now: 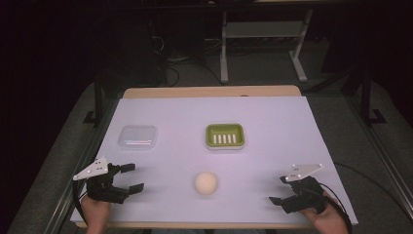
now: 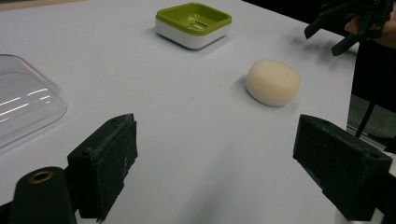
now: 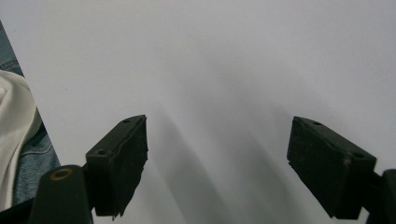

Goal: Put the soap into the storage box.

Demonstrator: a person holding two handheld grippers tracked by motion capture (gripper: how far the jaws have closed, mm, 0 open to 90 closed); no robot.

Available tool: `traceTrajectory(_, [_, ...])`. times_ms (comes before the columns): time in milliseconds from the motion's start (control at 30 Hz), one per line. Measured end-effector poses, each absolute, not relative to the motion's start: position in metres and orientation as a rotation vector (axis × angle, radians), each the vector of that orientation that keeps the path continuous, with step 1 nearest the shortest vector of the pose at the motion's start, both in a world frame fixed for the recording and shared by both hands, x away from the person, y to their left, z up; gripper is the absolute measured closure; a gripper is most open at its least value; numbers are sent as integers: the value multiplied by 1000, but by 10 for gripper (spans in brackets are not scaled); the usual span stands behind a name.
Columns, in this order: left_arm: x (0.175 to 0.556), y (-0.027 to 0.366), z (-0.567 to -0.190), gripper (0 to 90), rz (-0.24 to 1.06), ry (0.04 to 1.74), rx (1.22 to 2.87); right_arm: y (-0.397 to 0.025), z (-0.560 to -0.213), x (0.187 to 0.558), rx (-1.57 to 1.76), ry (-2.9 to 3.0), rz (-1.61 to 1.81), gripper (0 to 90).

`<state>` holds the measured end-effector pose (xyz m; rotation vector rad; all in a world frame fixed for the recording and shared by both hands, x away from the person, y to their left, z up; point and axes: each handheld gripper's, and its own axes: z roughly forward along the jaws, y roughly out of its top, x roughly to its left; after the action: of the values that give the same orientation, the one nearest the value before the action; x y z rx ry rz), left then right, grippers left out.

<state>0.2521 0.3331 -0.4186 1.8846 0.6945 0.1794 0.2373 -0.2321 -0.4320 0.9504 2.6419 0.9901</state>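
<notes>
While both jaws stand wide apart, the left gripper and right gripper hover at the table's near corners, holding nothing. Between them lies the round cream soap bar, with the green soap dish farther off and a clear plastic lid to its left.

The soap bar lies near the table's front edge, between the left gripper and the right gripper. Behind it sits the soap dish; the clear lid lies well to the left of the soap dish, behind the left gripper.
</notes>
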Motion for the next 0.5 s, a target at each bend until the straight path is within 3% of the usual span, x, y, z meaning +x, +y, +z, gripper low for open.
traceTrajectory(500, [252, 332, -418, 130, 173, 678, 1888, -210, -427, 243, 863, 2706, 973, 193])
